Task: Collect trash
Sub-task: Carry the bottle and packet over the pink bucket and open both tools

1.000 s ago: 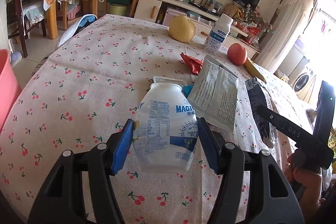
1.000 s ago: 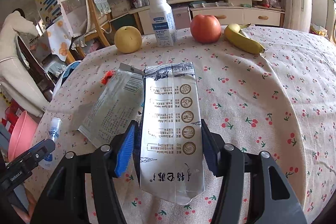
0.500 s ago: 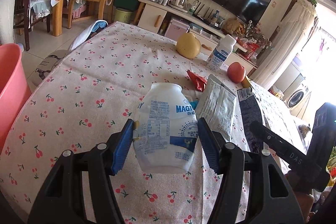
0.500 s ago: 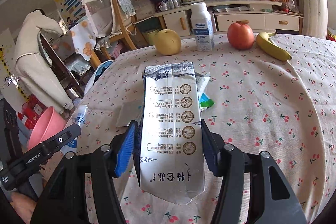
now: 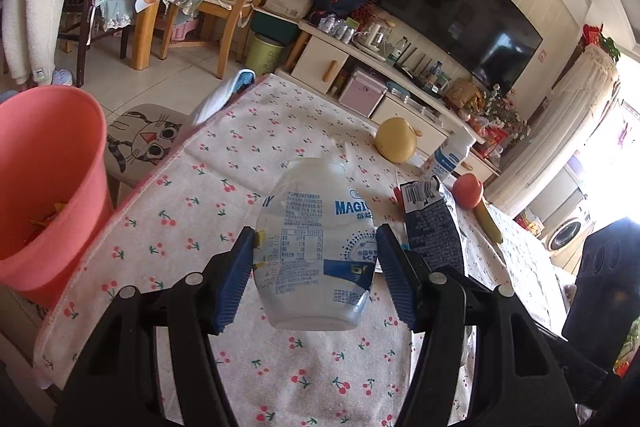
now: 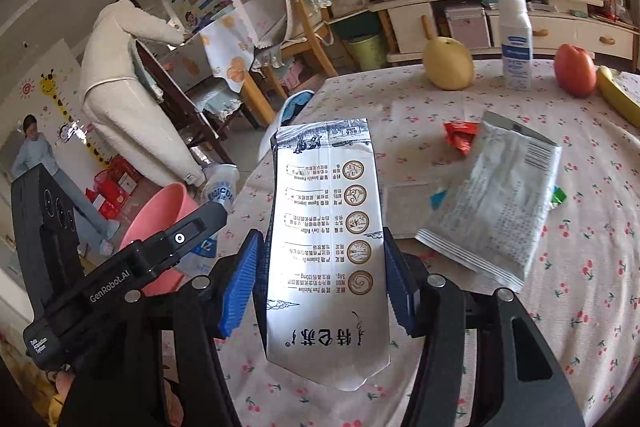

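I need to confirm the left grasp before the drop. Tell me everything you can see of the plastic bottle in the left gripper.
The plastic bottle is a squat, translucent white container with a narrower neck and no cap visible. Its printed label shows blue "MAGIC" lettering, a nutrition table and a blue band. It looks empty and undented. The left gripper holds it clear above the cherry-print tablecloth, the blue-padded jaws pressing its two sides at mid-body, neck pointing away from the camera. Nothing else touches it.

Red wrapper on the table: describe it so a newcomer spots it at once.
On the cherry-print tablecloth, look below the yellow pear. The red wrapper lies by the grey packet's upper left corner. It alone is small, crumpled and bright red.
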`<state>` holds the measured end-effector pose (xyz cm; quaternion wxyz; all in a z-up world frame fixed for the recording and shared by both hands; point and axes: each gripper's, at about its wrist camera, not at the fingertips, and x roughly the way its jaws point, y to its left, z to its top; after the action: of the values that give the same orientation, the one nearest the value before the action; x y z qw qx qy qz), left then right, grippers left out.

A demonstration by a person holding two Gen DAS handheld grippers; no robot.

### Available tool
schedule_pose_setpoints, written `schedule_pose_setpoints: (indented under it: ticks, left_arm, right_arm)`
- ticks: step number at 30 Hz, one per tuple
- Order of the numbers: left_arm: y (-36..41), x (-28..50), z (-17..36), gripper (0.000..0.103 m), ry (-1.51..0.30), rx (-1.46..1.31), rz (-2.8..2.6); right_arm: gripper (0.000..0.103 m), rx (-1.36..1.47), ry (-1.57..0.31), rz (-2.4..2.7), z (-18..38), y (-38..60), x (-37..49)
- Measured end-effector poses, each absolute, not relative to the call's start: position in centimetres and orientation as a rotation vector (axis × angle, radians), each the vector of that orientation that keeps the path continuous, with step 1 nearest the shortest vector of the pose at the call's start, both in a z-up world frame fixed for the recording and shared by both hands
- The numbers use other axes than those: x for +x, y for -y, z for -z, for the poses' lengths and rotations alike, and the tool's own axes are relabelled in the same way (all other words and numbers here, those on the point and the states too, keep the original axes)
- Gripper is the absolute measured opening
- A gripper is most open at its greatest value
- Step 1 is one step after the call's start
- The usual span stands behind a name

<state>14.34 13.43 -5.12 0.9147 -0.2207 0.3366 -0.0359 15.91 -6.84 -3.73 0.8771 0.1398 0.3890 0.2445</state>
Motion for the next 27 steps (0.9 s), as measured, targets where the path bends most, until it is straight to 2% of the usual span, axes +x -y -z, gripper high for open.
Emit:
schedule_pose_setpoints:
  ticks: [12, 20, 27]
  left_arm:
    - [-25.9, 12.3, 3.6, 0.062, -0.603, -0.566, -0.242]
    - [-33.7, 11.2, 4.8, 0.062, -0.601, -0.695, -0.429]
    - [-37.1, 10.4, 6.3, 0.062, -0.627, -0.783, -0.512]
  right_arm:
    - [0.059, 0.180, -0.823, -0.740, 1.3, -8.0, 17.7]
    - [0.059, 0.158, -0.862, -0.845, 2.1, -16.9, 19.0]
    - [0.059, 0.126, -0.896, -0.871, 3.7, -20.5, 19.4]
